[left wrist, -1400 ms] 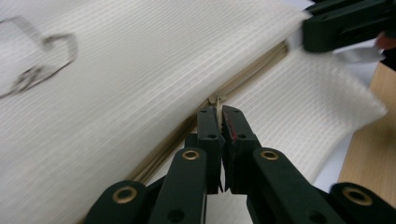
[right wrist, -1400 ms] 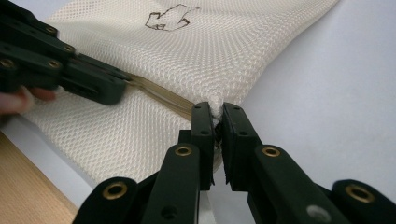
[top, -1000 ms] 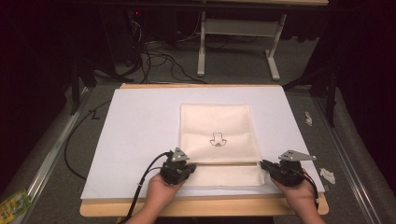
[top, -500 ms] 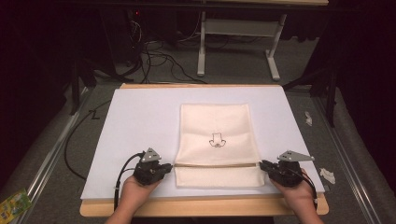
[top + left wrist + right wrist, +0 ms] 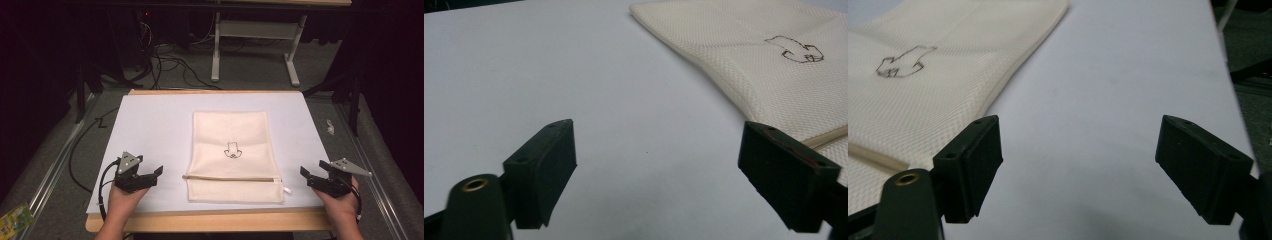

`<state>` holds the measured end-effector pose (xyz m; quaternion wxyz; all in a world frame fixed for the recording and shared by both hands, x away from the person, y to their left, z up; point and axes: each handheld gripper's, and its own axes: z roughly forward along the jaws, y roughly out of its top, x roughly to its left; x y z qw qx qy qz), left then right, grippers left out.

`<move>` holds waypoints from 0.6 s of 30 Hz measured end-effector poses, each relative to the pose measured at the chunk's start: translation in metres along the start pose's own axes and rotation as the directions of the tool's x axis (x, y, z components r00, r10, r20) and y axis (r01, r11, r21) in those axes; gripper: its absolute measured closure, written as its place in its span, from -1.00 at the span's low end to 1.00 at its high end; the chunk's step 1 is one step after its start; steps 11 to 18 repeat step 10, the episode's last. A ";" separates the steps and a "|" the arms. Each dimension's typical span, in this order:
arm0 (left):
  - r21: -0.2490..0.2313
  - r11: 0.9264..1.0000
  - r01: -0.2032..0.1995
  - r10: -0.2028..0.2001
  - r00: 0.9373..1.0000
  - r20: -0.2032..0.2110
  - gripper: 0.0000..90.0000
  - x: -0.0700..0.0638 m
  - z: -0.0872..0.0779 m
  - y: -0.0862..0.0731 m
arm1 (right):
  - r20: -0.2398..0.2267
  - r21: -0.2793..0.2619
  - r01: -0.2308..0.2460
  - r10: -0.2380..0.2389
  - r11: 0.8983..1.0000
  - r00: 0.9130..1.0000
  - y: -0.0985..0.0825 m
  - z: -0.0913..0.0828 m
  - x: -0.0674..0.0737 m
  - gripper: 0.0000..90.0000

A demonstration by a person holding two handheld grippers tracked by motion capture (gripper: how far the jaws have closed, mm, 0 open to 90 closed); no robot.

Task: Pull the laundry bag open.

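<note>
A cream cloth pouch (image 5: 231, 155) with a small line drawing lies flat on the white table cover (image 5: 155, 130); a tan zipper line (image 5: 230, 178) crosses it near its front edge. The pouch (image 5: 769, 65) sits at the upper right of the left gripper view and the pouch (image 5: 923, 85) at the left of the right gripper view. My left gripper (image 5: 159, 174) is open, resting left of the pouch and apart from it. My right gripper (image 5: 304, 175) is open to the right of the pouch, holding nothing. In each gripper view the jaws stand wide apart over bare cover.
The wooden table edge (image 5: 210, 220) runs along the front. Cables (image 5: 170, 62) and a grey desk frame (image 5: 255, 30) sit on the floor behind the table. A small green-yellow packet (image 5: 12, 219) lies on the floor at the lower left.
My left gripper has moved left, away from the pouch's zipper end, and stands open. The right gripper has shifted slightly right. The pouch lies unmoved.
</note>
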<state>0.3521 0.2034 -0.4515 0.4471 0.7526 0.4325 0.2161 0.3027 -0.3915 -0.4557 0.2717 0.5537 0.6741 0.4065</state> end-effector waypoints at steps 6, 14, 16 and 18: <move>-0.007 1.000 -0.002 0.002 1.000 0.005 -0.72 -0.004 0.002 0.002 | -0.001 -0.017 0.026 -0.026 1.000 1.000 0.004 -0.001 0.005 -0.61; 0.016 1.000 0.017 -0.017 1.000 0.005 -0.89 -0.002 0.002 0.000 | -0.012 -0.024 0.036 -0.036 0.999 0.999 0.005 0.000 0.009 -0.62; 0.016 1.000 0.017 -0.017 1.000 0.005 -0.89 -0.002 0.002 0.000 | -0.012 -0.024 0.036 -0.036 0.999 0.999 0.005 0.000 0.009 -0.62; 0.016 1.000 0.017 -0.017 1.000 0.005 -0.89 -0.002 0.002 0.000 | -0.012 -0.024 0.036 -0.036 0.999 0.999 0.005 0.000 0.009 -0.62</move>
